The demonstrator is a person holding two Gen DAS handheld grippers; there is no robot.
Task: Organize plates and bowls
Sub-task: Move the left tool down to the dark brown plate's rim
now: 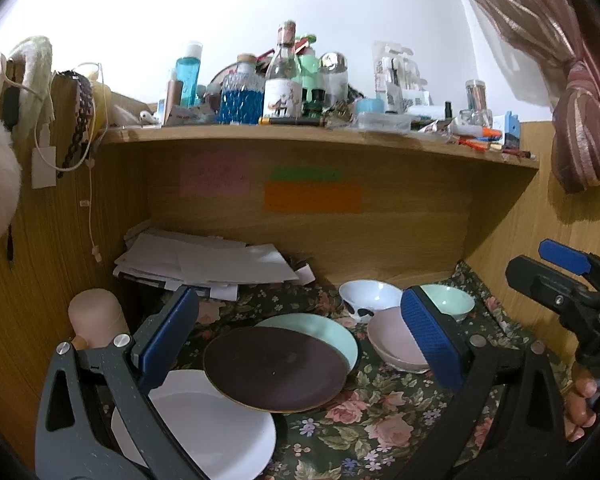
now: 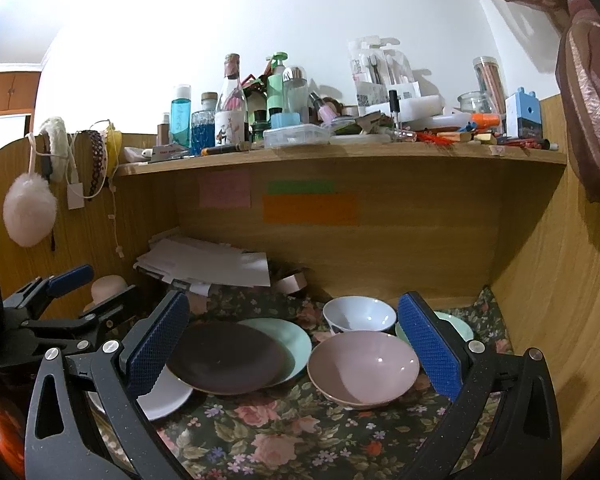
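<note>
The left gripper (image 1: 296, 340), black-framed with blue textured pads on its two fingers, is held level and pointing toward the far side of the scene, its jaws spread wide with nothing between them. The right gripper (image 2: 296, 344), of the same black frame and blue pads, sits just to its right, also aimed forward and gaping wide, gripping nothing. In the left wrist view the right gripper (image 1: 568, 276) shows at the right edge, and below it the fingers (image 1: 580, 408) of the person's right hand curl around its handle. In the right wrist view the left gripper (image 2: 72, 296) shows at the left edge.
</note>
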